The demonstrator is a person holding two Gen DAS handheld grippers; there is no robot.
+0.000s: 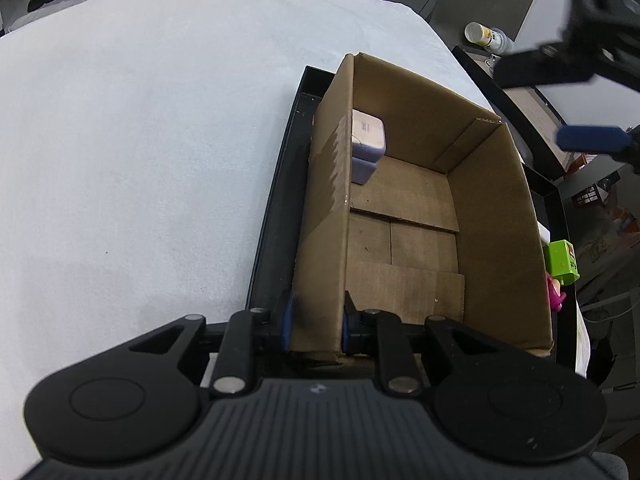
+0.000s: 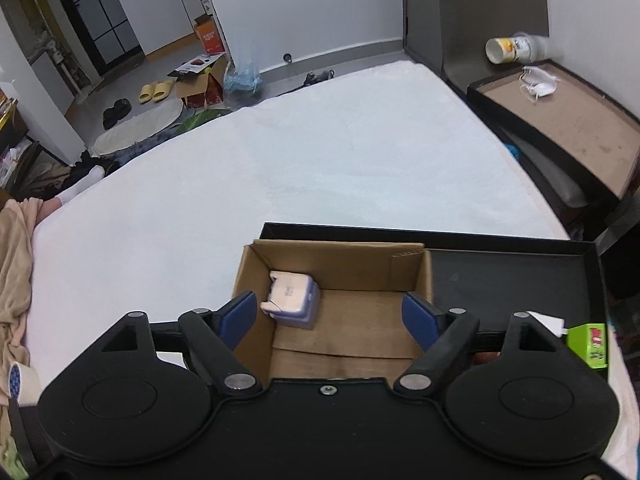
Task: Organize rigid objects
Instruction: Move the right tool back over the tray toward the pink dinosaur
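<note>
An open cardboard box [image 1: 496, 216] stands in a black tray [image 1: 276, 184] on the white-covered table. A small lavender and white case [image 1: 368, 136] lies in the box's far left corner; it also shows in the right wrist view [image 2: 294, 298]. My left gripper [image 1: 316, 320] is shut on the box's left wall near its front corner. My right gripper [image 2: 334, 314] is open and empty, held above the box [image 2: 416, 256]; one of its blue fingers [image 1: 588, 139] shows at the right of the left wrist view.
A green carton [image 1: 563, 262] and a pink toy [image 1: 555, 294] lie in the tray right of the box; the carton also shows in the right wrist view [image 2: 588, 344]. A side shelf [image 2: 568, 120] with a bottle [image 2: 516, 49] and a mask stands at the right. A tape roll [image 2: 20, 380] lies at the left.
</note>
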